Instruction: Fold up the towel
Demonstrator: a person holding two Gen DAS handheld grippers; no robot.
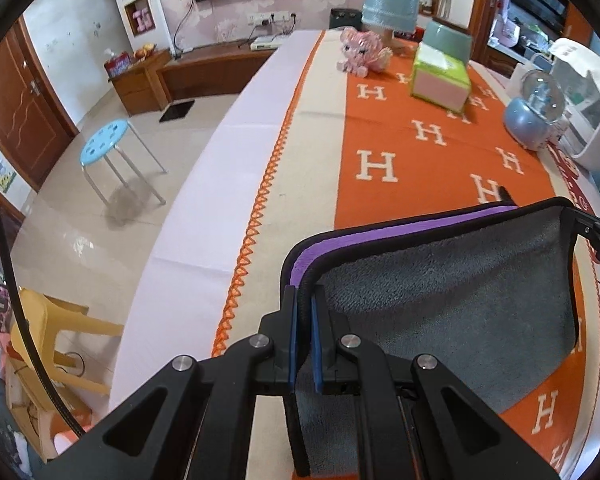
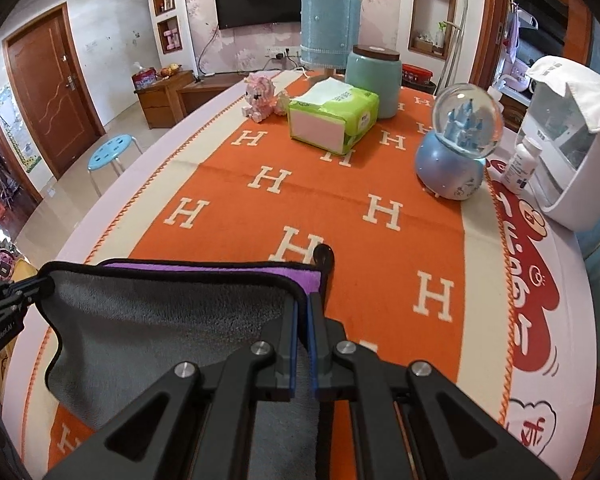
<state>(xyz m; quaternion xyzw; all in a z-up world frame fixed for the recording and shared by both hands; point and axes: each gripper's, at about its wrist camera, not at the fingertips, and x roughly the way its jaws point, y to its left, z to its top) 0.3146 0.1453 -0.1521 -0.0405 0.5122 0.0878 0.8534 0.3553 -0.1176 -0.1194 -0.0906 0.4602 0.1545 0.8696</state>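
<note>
A towel (image 1: 452, 304), grey on one face and purple on the other with black trim, hangs doubled between my two grippers above the orange cloth. My left gripper (image 1: 303, 300) is shut on the towel's left top corner. My right gripper (image 2: 303, 308) is shut on the towel's (image 2: 160, 320) right top corner. The right gripper shows at the right edge of the left wrist view (image 1: 596, 232), and the left gripper shows at the left edge of the right wrist view (image 2: 16, 292). The purple face (image 2: 300, 276) peeks behind the grey one. The towel's lower part is hidden behind the grippers.
The table carries an orange H-patterned cloth (image 2: 340, 208). Further back stand a tissue pack (image 2: 332, 120), a snow globe (image 2: 456, 144), a pink toy (image 2: 260, 96), a teal jar (image 2: 374, 80), a blue lamp (image 2: 330, 28) and a white appliance (image 2: 572, 140). A blue stool (image 1: 108, 144) stands on the floor at left.
</note>
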